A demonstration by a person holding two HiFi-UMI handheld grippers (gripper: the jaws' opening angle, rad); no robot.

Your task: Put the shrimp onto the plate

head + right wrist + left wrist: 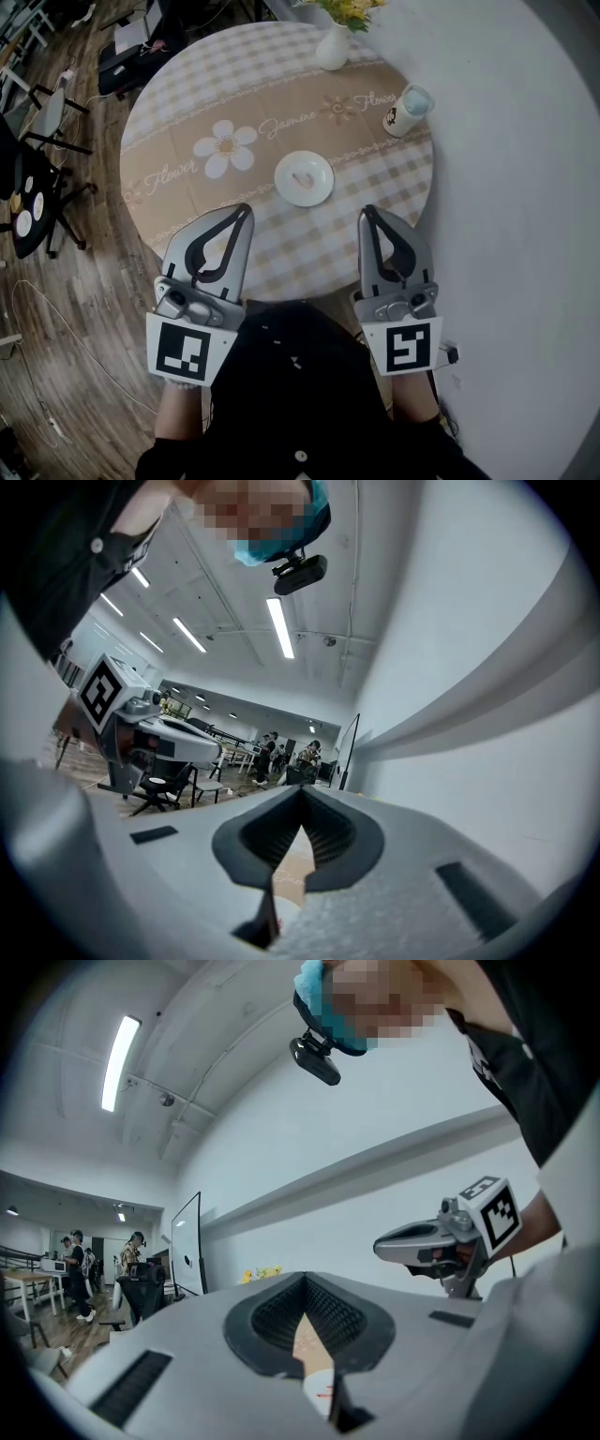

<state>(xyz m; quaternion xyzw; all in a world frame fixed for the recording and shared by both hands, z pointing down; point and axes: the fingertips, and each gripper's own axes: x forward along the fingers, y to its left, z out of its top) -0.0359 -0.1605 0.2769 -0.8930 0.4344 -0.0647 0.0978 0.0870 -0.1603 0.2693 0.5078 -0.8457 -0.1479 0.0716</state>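
A small white plate (pixel 319 165) sits near the middle of the round table, with a pale pink shrimp (pixel 302 179) lying on it. Both grippers hover over the table's near edge, short of the plate. My left gripper (pixel 247 212) is below and left of the plate, its jaws shut with nothing between them. My right gripper (pixel 367 214) is below and right of it, also shut and empty. In the left gripper view the shut left gripper (pixel 305 1281) points level and the right gripper (pixel 394 1244) shows beside it. The right gripper view shows the right gripper (pixel 302 791) shut.
The table (pixel 187 112) carries a beige checked cloth with flower prints. A white vase (pixel 332 49) with yellow flowers stands at the far edge, and a paper cup (pixel 406 111) at the right. Chairs (pixel 42 122) stand on the wooden floor to the left; a pale wall is to the right.
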